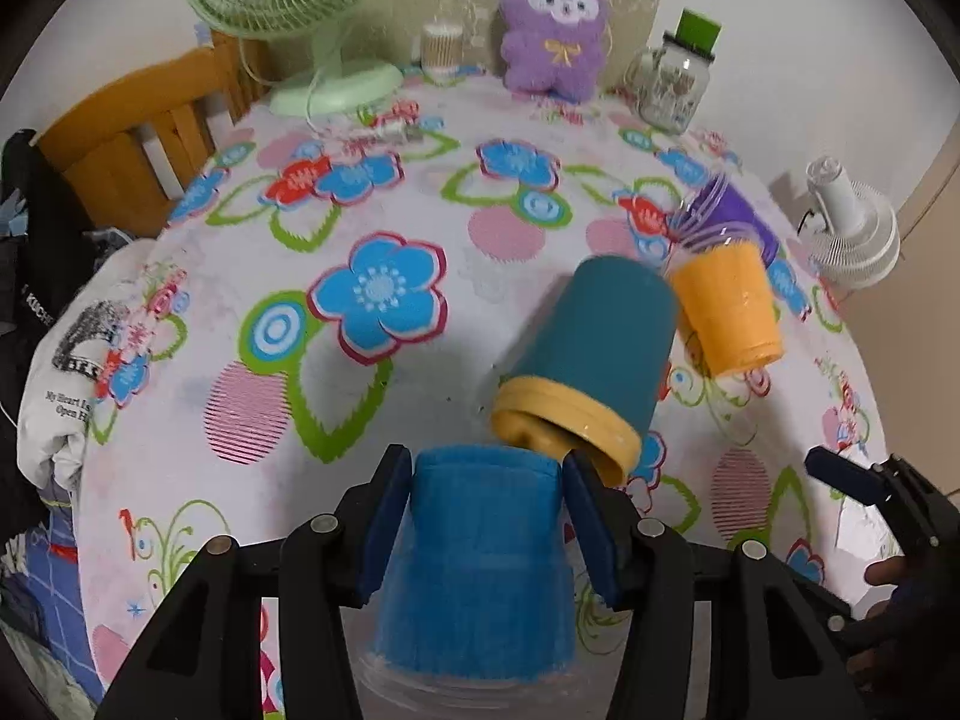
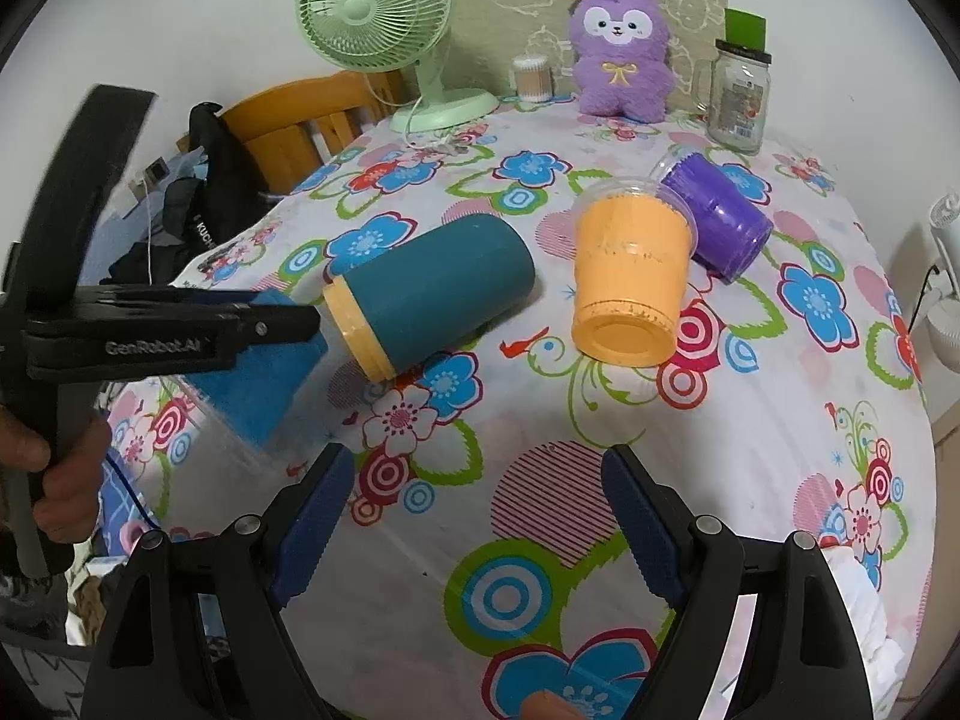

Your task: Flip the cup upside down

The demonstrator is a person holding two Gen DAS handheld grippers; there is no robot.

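My left gripper (image 1: pixel 480 468) is shut on a blue cup (image 1: pixel 480 558) and holds it above the near left part of the table, with its clear rim toward the camera. In the right wrist view the same blue cup (image 2: pixel 264 384) hangs tilted in the left gripper (image 2: pixel 300 324). A teal cup with a yellow rim (image 1: pixel 591 354) (image 2: pixel 432 303) lies on its side. An orange cup (image 1: pixel 729 306) (image 2: pixel 630 276) and a purple cup (image 1: pixel 735 216) (image 2: pixel 717 219) lie on their sides behind it. My right gripper (image 2: pixel 474 480) is open and empty above the tablecloth.
The table has a flowered cloth (image 2: pixel 540 480). A green fan (image 2: pixel 384 18), a purple plush toy (image 2: pixel 621 54), a glass jar (image 2: pixel 738 96) and a cotton swab tub (image 2: pixel 531 78) stand at the back. A wooden chair (image 2: pixel 300 120) is at the left, a white fan (image 1: pixel 852 228) at the right.
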